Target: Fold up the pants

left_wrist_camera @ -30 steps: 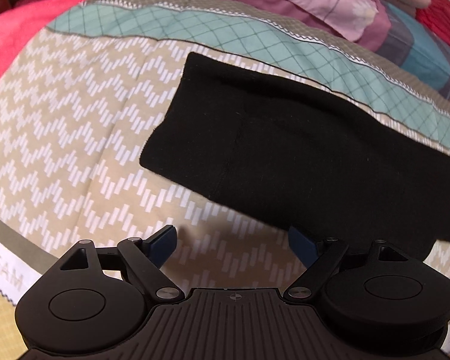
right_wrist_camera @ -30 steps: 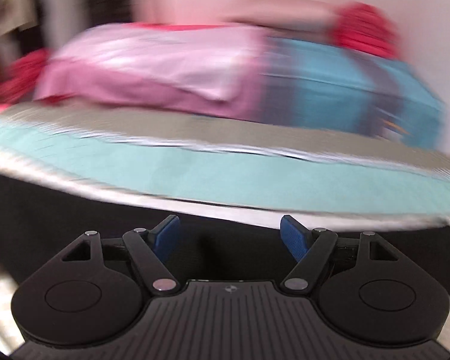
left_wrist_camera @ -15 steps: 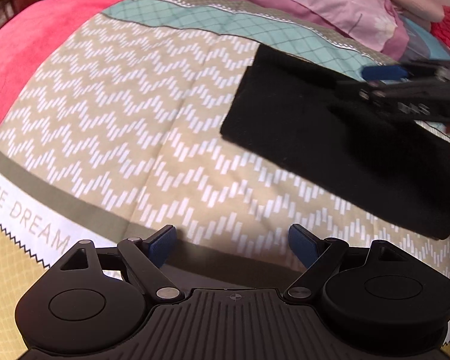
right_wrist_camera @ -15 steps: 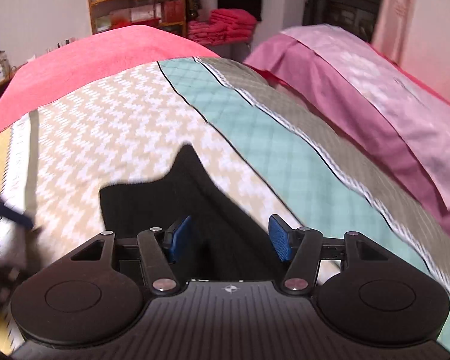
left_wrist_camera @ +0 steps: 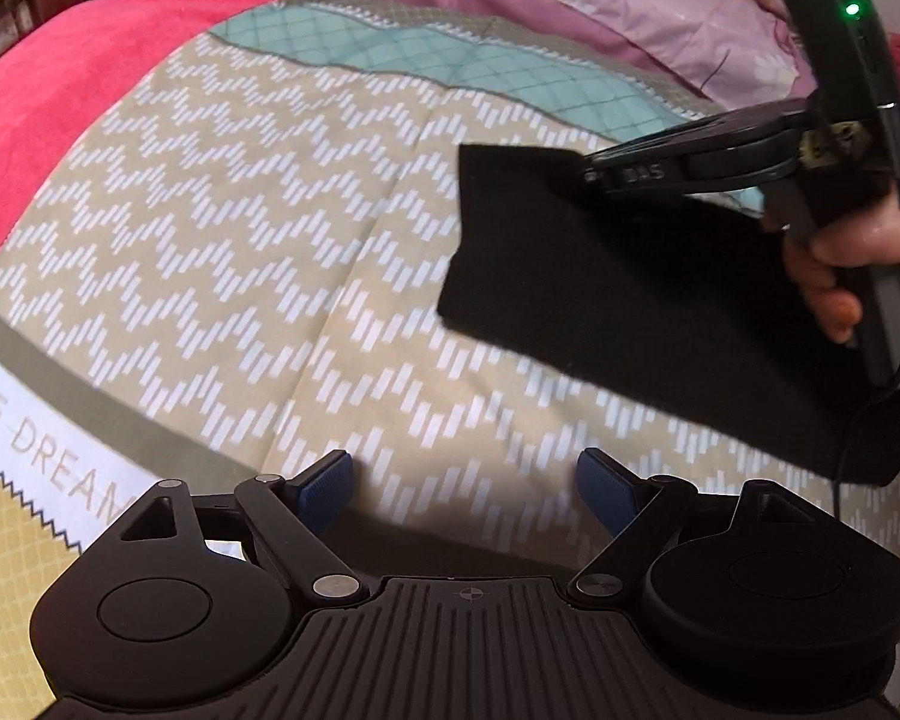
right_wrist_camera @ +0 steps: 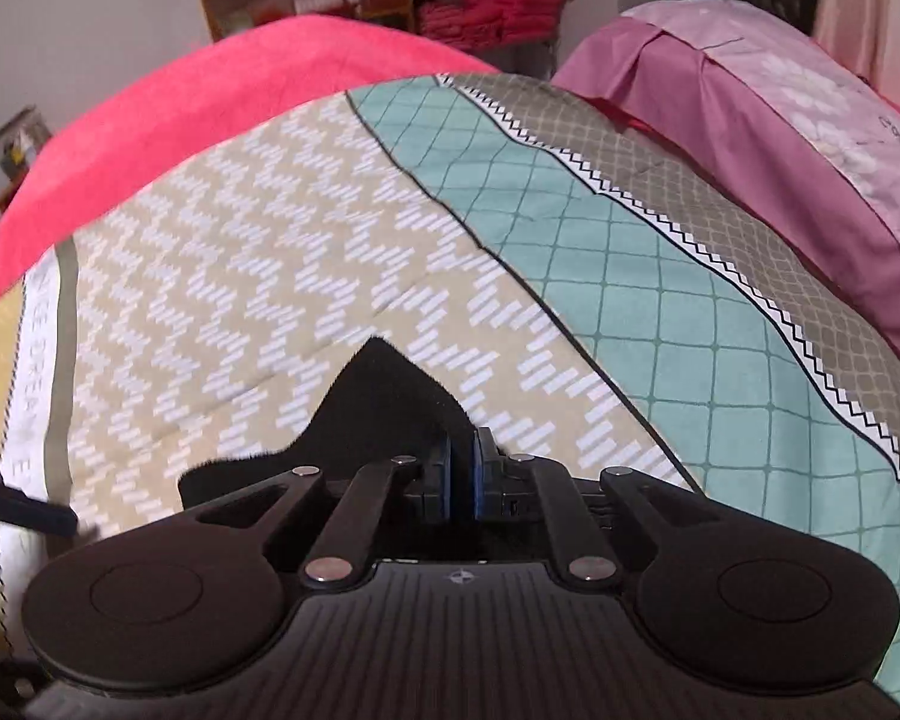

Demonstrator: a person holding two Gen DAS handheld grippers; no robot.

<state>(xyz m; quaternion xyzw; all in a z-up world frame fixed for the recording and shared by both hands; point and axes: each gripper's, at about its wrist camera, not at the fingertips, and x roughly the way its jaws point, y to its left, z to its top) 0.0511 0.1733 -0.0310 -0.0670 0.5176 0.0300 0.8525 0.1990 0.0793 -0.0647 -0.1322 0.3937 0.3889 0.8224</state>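
Flat black felt-like pants [left_wrist_camera: 630, 300] on zigzag quilt [left_wrist_camera: 240, 240]; right tongs [right_wrist_camera: 463, 471] just closed on corner, left tongs [left_wrist_camera: 465, 489] wide open, empty.

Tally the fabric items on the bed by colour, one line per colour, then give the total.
Black: 1, the pants, pinched at a corner by the right tool
Pink and purple: 1, the pillow
Red: 1, the blanket
Beige, teal and grey pattern: 1, the quilt
Total: 4
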